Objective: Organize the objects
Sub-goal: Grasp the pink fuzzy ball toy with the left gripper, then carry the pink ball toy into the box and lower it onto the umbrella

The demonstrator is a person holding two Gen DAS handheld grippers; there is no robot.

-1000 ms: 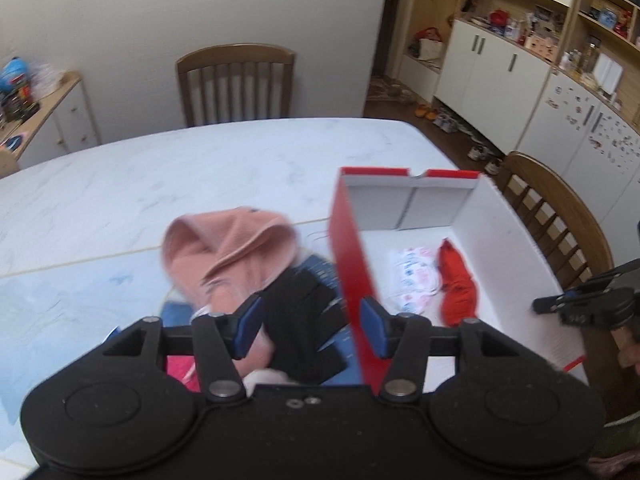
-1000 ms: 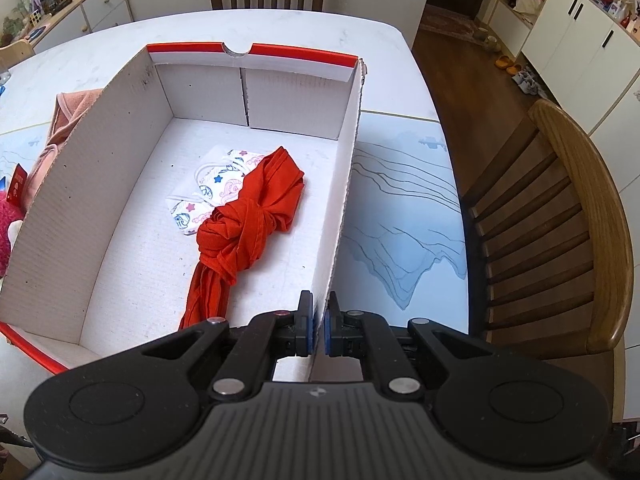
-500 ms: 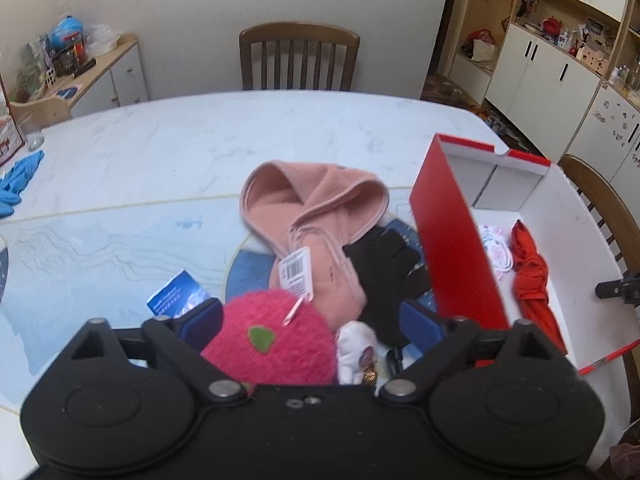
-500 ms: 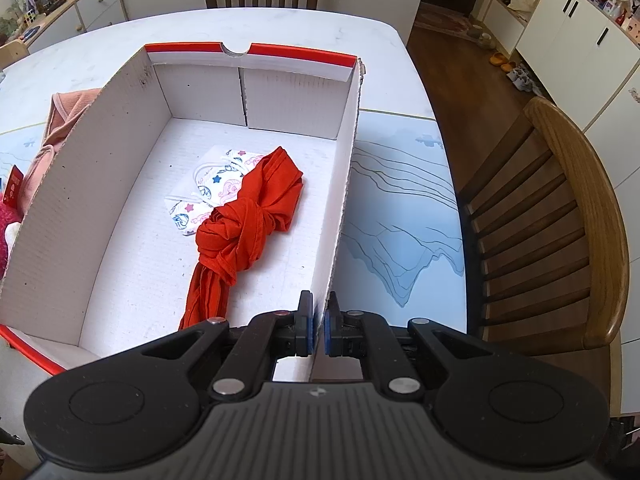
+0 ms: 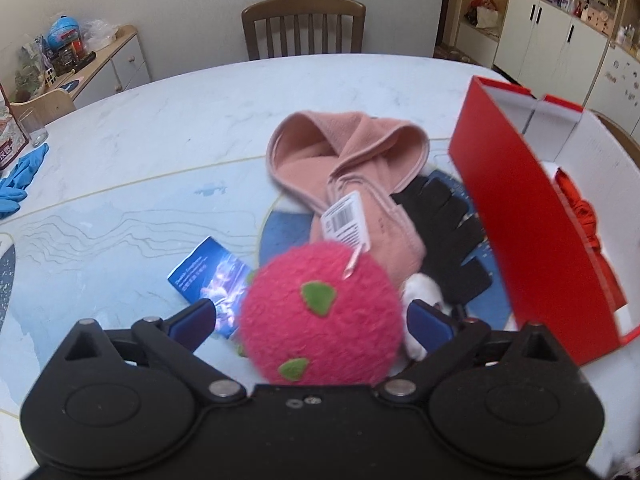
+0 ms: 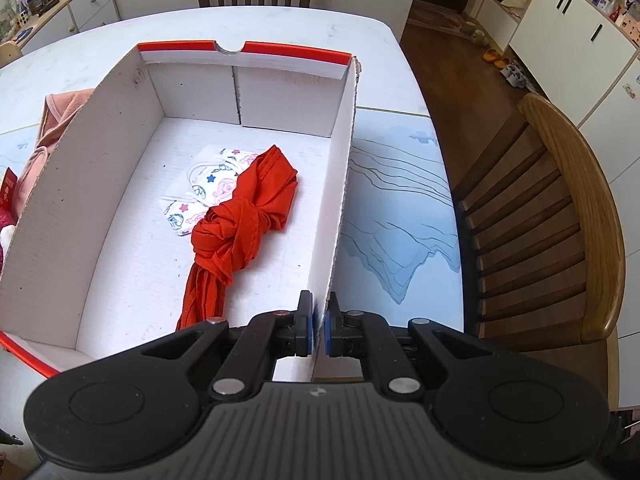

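A fluffy pink plush ball [image 5: 320, 280] with green spots lies between the fingers of my left gripper [image 5: 312, 320]. Its jaws are opening and the pads stand clear of the ball. Behind the ball lie a pink fleece scarf [image 5: 348, 152] with a barcode tag, a black glove [image 5: 444, 232] and a small white item [image 5: 420, 292]. The red box [image 5: 532, 216] stands to the right. My right gripper [image 6: 318, 328] is shut on the box's right wall [image 6: 340, 208]. Inside the box lie a knotted red cloth [image 6: 248, 216] and a patterned face mask [image 6: 208, 184].
A blue card [image 5: 208, 276] lies left of the ball. Blue gloves [image 5: 20, 176] and a glass [image 5: 34, 128] sit at the table's left edge. Wooden chairs stand at the far side [image 5: 304, 24] and on the right [image 6: 560, 220]. A sideboard [image 5: 100, 64] is at back left.
My left gripper has swung left from the box's red wall and come down over the pink plush ball, with its jaws spreading wide. The right gripper has kept its grip on the box wall.
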